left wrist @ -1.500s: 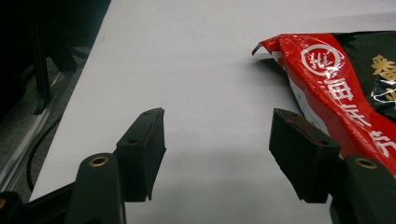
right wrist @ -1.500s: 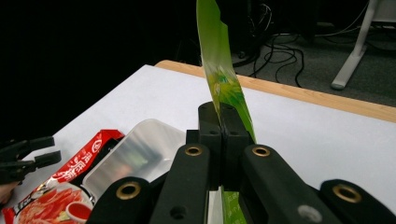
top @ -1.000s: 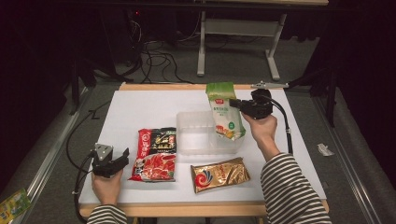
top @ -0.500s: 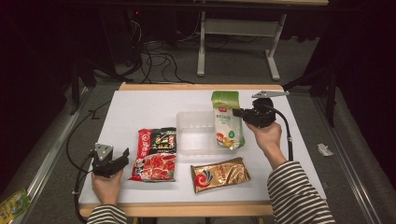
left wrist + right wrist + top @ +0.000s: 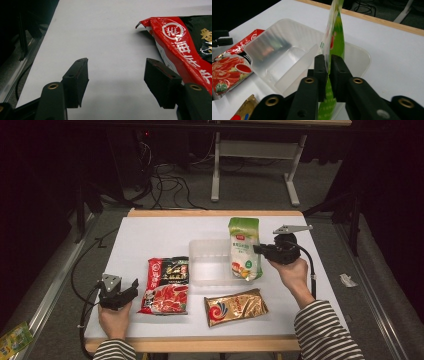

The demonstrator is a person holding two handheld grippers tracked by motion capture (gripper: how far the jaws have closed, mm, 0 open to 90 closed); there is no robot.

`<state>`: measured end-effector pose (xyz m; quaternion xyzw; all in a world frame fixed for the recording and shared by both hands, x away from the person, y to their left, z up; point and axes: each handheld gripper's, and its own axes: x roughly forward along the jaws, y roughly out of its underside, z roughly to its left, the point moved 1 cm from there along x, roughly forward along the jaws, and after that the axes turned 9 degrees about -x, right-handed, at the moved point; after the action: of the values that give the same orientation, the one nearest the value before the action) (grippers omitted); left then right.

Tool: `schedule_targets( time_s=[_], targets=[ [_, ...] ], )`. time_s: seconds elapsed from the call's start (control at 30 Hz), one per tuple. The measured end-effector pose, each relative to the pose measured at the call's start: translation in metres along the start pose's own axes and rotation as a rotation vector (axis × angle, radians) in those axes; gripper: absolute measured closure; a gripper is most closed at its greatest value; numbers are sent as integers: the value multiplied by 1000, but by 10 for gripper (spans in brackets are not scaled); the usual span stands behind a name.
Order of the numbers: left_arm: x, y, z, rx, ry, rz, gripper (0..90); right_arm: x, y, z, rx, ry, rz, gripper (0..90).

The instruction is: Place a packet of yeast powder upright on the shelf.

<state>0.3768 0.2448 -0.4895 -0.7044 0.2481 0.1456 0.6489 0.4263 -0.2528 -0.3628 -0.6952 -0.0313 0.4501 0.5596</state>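
My right gripper (image 5: 259,250) (image 5: 328,62) is shut on the edge of a green and white snack bag (image 5: 244,249) (image 5: 333,37), holding it upright over the right side of a clear plastic tray (image 5: 210,261) (image 5: 287,57). The tray holds nothing else. A red and black packet (image 5: 167,285) (image 5: 185,47) lies flat left of the tray. A gold packet (image 5: 236,306) lies in front of the tray. My left gripper (image 5: 131,287) (image 5: 116,80) rests open at the table's front left, just left of the red packet, with nothing between its jaws.
The white table top (image 5: 150,235) has a wooden far edge (image 5: 215,213). Cables (image 5: 170,175) and a desk frame (image 5: 255,165) lie on the floor beyond. A metal rail (image 5: 45,290) runs along the left side.
The right gripper has carried the green bag down and toward the tray's right side, turning it more upright. The left gripper has stayed put.
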Motion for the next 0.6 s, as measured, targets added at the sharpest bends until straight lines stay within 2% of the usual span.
schedule_targets(
  time_s=[0.13,0.2,0.37,0.6],
  targets=[
    [0,0,0,1,-3,1,365,-4,7,2,-9,1,8,783],
    [0,0,0,1,-3,0,365,-6,9,5,-26,4,18,726],
    [0,0,-1,3,-3,3,365,-13,21,12,-59,0,50,720],
    [1,0,0,0,-4,6,366,-17,38,22,-94,-32,83,707]
  ],
)
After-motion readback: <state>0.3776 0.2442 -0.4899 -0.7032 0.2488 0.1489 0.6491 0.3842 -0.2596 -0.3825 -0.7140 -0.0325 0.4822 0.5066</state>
